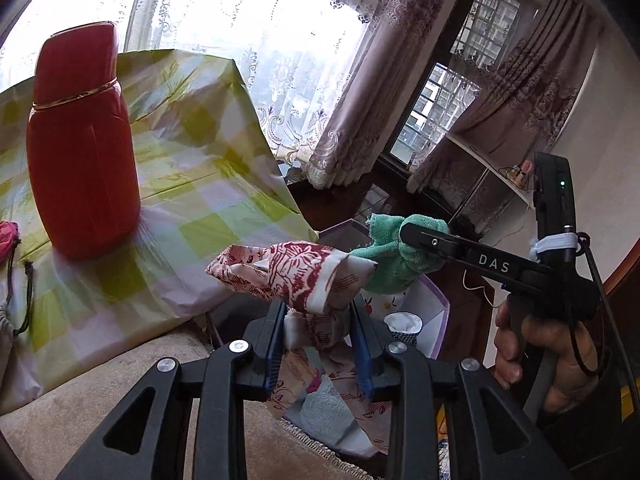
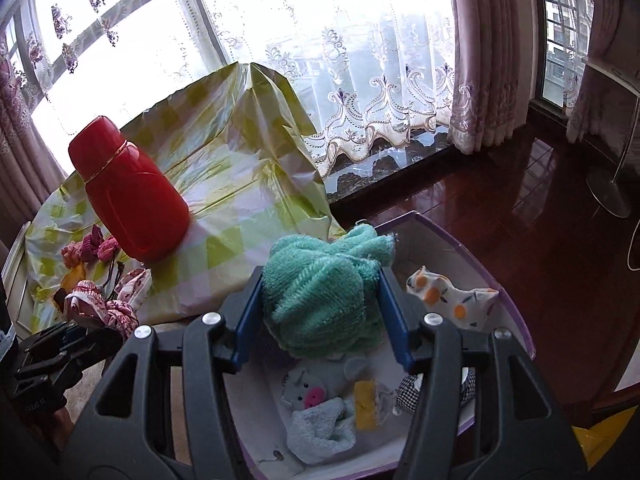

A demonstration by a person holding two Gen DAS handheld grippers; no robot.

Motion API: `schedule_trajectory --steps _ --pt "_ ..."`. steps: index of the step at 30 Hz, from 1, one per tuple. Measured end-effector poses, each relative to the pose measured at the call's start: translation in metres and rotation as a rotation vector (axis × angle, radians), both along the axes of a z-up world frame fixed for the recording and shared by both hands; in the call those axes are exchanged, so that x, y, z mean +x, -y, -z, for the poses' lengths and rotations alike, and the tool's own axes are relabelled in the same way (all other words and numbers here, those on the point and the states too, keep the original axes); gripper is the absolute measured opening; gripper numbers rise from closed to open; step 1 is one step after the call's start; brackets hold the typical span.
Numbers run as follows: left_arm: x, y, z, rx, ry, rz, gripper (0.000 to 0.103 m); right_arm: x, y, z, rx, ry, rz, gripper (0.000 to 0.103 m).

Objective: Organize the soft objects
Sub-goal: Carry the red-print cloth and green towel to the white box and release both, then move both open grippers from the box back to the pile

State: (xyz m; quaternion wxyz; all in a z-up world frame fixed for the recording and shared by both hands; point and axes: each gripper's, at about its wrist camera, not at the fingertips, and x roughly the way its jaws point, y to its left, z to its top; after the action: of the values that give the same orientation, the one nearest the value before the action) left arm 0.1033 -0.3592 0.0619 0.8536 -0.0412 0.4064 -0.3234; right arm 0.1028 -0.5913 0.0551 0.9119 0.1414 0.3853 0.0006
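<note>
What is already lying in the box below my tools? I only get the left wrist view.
Observer: A grey mouse toy lies on the floor of the box, under the green towel.
Operator: Is the right tool gripping that towel squarely?
Observer: Yes, the right tool has both pads pressed into its sides.
Operator: Anything left on the table?
Observer: Several pink cloth pieces, bunched beside the red bottle.

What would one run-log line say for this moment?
left gripper: red-patterned cloth between its fingers | right gripper: shut on green towel | both above box of soft things | red bottle on table
</note>
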Motion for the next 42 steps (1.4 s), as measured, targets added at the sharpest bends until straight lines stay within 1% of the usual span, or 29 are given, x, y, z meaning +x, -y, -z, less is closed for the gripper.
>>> schedule_trajectory --steps 1,2,3,4,8,14,22,25,29,33,36,39,42 --pt "0.002 0.001 0.003 0.01 -0.011 0.008 0.044 0.0 0.002 0.0 0.003 -0.001 0.006 0.058" --pt "0.003 0.004 0.006 0.02 -0.021 0.011 0.058 0.0 0.004 0.001 0.005 -0.001 0.01 0.059" --pt "0.004 0.005 0.009 0.027 -0.032 0.011 0.067 0.0 0.006 0.001 0.005 -0.001 0.014 0.059" --pt "0.004 0.006 0.012 0.031 -0.041 0.011 0.068 0.0 0.008 0.002 0.004 -0.003 0.021 0.059" --pt "0.007 0.004 0.016 0.039 -0.062 -0.005 0.068 0.001 0.012 0.007 -0.001 -0.027 0.034 0.062" --pt "0.01 -0.006 0.015 0.025 -0.07 -0.044 0.068 0.001 0.013 0.009 0.001 -0.028 0.037 0.064" --pt "0.016 -0.032 0.015 0.0 -0.089 -0.119 0.068 0.003 0.006 0.01 0.001 -0.038 0.015 0.069" --pt "0.016 -0.043 0.016 -0.008 -0.093 -0.147 0.068 0.005 0.0 0.014 0.004 -0.051 0.001 0.069" --pt "0.017 -0.059 0.018 -0.015 -0.105 -0.186 0.068 0.009 -0.014 0.016 -0.007 -0.059 -0.032 0.069" --pt "0.014 -0.077 0.017 -0.022 -0.102 -0.226 0.068 0.013 -0.034 0.026 -0.024 -0.09 -0.081 0.069" --pt "0.013 -0.093 0.017 -0.028 -0.102 -0.268 0.068 0.014 -0.046 0.032 -0.014 -0.109 -0.113 0.069" --pt "0.011 -0.113 0.017 -0.037 -0.106 -0.317 0.068 0.015 -0.064 0.03 -0.02 -0.106 -0.154 0.069" --pt "0.008 -0.134 0.015 -0.028 -0.091 -0.372 0.068 0.018 -0.083 0.028 -0.011 -0.106 -0.197 0.069"
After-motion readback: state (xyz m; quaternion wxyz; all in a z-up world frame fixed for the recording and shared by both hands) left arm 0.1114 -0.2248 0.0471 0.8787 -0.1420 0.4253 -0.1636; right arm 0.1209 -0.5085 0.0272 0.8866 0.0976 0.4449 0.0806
